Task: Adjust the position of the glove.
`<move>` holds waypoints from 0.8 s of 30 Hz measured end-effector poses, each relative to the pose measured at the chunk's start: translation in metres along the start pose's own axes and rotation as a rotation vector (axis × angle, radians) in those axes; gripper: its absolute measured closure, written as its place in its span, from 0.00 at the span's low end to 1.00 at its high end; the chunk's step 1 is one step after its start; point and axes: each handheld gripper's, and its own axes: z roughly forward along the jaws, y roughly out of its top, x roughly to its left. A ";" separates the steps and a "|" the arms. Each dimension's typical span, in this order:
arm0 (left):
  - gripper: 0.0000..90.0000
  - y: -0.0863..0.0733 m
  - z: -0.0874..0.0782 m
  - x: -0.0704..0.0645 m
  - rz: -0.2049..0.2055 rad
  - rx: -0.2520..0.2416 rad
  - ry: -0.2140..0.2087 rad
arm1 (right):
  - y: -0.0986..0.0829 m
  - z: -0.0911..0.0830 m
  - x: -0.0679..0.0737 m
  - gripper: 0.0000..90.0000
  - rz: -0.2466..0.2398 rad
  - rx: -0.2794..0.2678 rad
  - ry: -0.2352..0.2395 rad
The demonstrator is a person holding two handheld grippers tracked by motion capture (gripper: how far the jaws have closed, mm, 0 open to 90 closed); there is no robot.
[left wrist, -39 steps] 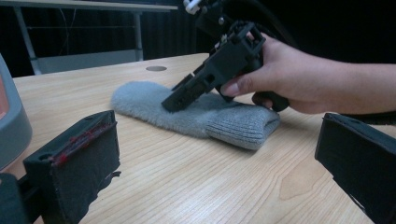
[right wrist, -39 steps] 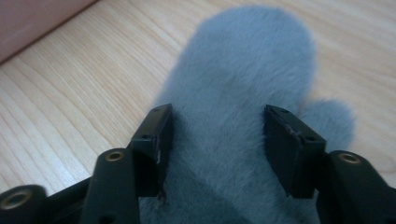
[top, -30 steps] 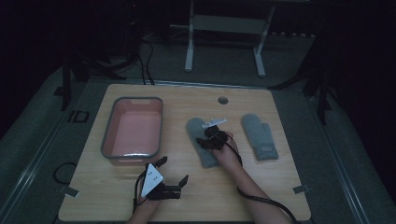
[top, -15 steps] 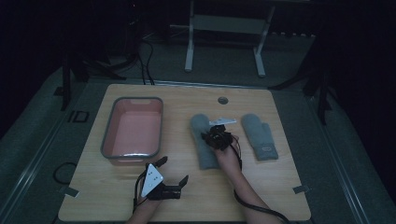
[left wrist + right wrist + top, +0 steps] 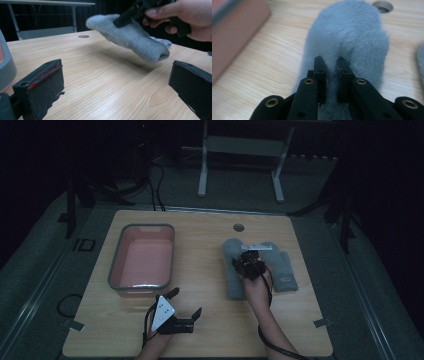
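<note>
My right gripper (image 5: pixel 248 257) is shut on a pinch of a fuzzy grey mitten (image 5: pixel 234 277) and holds it tilted above the wooden table (image 5: pixel 200 245). In the right gripper view the two black jaws (image 5: pixel 330 60) squeeze a fold of the mitten (image 5: pixel 352 32). From the left gripper view the mitten (image 5: pixel 135 37) hangs off the table with its shadow under it, gripped from above by a hand and the right gripper (image 5: pixel 126 18). A second grey mitten (image 5: pixel 284 270) lies flat just to its right. My left gripper (image 5: pixel 184 302) rests open near the table's front edge, its jaws (image 5: pixel 117 70) wide apart around nothing.
A grey tub with a pink inside (image 5: pixel 142 227) stands on the left half of the table, its wall (image 5: pixel 5 67) close to my left gripper. A round cable hole (image 5: pixel 238 227) sits near the far edge. A metal stand (image 5: pixel 240 150) is on the floor beyond the table.
My right gripper has carried the pinched mitten to the right, close against the second mitten. The left gripper has stayed where it was, open.
</note>
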 end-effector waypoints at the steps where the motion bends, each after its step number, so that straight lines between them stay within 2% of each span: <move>1: 0.00 0.000 0.000 0.000 -0.001 0.000 0.001 | -0.002 0.003 -0.002 0.91 0.012 0.003 -0.002; 9: 0.00 0.000 0.000 0.000 -0.002 0.001 0.000 | -0.018 0.032 -0.013 0.90 0.103 0.060 -0.017; 11: 0.00 0.000 0.000 0.000 -0.002 0.000 -0.001 | -0.021 0.039 -0.012 0.90 0.093 0.066 -0.039; 16: 0.00 0.000 0.000 0.000 0.000 0.002 -0.003 | -0.030 0.051 -0.012 0.87 0.122 0.067 -0.054; 19: 0.00 0.000 0.000 0.000 0.000 0.002 -0.002 | -0.032 0.052 -0.012 0.83 0.104 0.053 -0.059; 23: 0.00 0.000 0.000 0.000 0.000 0.003 -0.001 | -0.032 0.052 -0.014 0.73 0.101 0.058 -0.046; 24: 0.00 0.000 0.000 0.000 0.000 0.003 0.000 | -0.032 0.052 -0.014 0.68 0.101 0.054 -0.042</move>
